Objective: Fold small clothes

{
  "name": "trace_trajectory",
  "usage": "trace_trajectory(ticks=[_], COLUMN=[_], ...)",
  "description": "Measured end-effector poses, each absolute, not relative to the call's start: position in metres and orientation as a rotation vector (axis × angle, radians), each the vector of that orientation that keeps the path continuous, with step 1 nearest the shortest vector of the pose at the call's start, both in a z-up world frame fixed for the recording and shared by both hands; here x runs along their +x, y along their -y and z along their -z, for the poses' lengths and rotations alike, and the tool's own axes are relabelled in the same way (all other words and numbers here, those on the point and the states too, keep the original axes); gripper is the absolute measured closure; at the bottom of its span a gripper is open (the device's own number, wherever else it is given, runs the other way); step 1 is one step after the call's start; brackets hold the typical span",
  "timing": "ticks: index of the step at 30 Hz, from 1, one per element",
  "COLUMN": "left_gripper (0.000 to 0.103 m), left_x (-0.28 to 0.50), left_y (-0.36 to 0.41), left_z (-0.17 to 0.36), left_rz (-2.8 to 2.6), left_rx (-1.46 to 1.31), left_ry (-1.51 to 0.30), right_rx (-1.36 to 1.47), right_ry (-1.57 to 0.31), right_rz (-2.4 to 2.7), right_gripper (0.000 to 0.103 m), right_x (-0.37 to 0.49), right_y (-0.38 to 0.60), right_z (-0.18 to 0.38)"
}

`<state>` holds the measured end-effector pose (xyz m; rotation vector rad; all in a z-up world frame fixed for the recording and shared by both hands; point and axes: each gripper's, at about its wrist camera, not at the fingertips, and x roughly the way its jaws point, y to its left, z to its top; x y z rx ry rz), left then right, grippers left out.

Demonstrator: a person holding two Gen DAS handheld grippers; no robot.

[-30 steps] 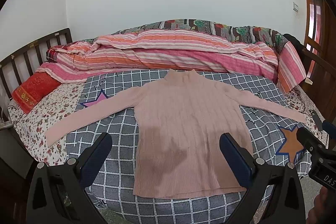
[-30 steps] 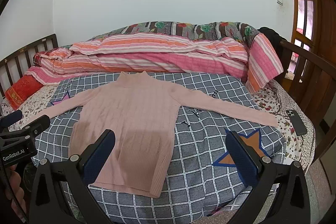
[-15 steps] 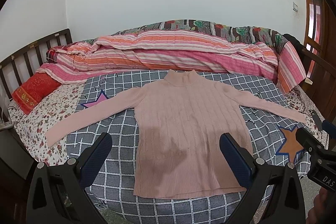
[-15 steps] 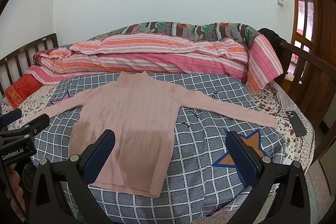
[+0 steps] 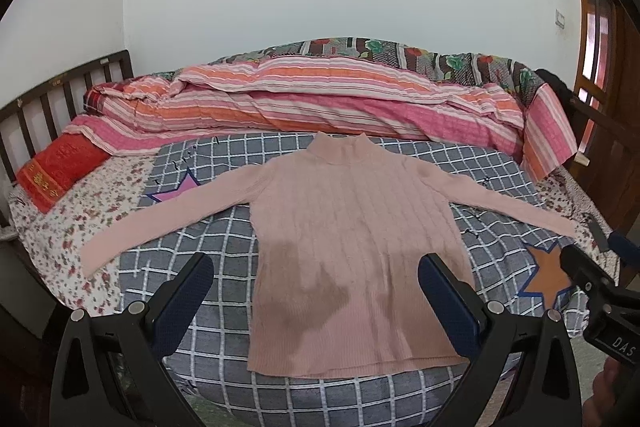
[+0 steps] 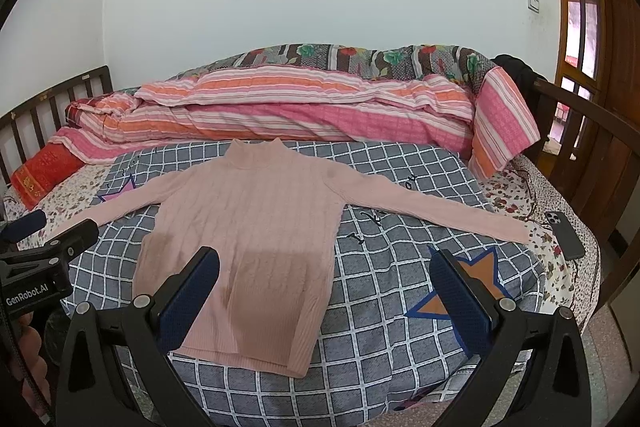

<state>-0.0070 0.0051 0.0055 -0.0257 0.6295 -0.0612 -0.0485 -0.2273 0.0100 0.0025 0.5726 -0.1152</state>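
On a grey checked blanket (image 5: 224,247) spread over a bed, one pink turtleneck sweater (image 5: 352,247) lies flat, both sleeves stretched left and right, collar toward the far wall. Two grippers hover at the near edge: the left gripper (image 5: 316,295) and right gripper (image 6: 326,291), each with jaws wide and empty. One phone (image 6: 564,235) rests far right; two striped quilts (image 6: 304,107) are piled behind.

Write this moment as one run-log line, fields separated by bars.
phase: before first fold | pink sweater: flat on checked blanket, sleeves spread | left tool: open, empty | right tool: open, empty
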Motion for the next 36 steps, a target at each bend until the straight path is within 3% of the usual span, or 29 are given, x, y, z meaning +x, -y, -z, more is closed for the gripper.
trace_trajectory(ticks=[8, 14, 25, 30, 36], left_gripper=[0.000, 0.000, 0.001, 0.005, 0.025], left_x=[-0.003, 0.009, 0.047, 0.067, 0.092], left_y=[-0.019, -0.052, -0.117, -0.157, -0.215], left_z=[0.010, 0.032, 0.107, 0.138, 0.166], left_rz=[0.084, 0.167, 0.120, 0.074, -0.014], left_rx=[-0.077, -0.278, -0.429, -0.526, -0.658], left_ry=[-0.630, -0.643, -0.694, -0.702, -0.690], right_rx=[-0.006, -0.023, 0.005, 0.011, 0.001], right_ry=[-0.583, -0.591, -0.652, -0.709, -0.756], right_rz=[0.111, 0.113, 0.100, 0.092, 0.087], right_gripper=[0.000, 0.000, 0.000, 0.000, 0.000], right_x=[-0.041, -0.032, 0.011, 0.031, 0.049], right_y=[0.224, 0.218, 0.220, 0.222, 0.221], right_z=[-0.003, 0.013, 0.082, 0.116, 0.142])
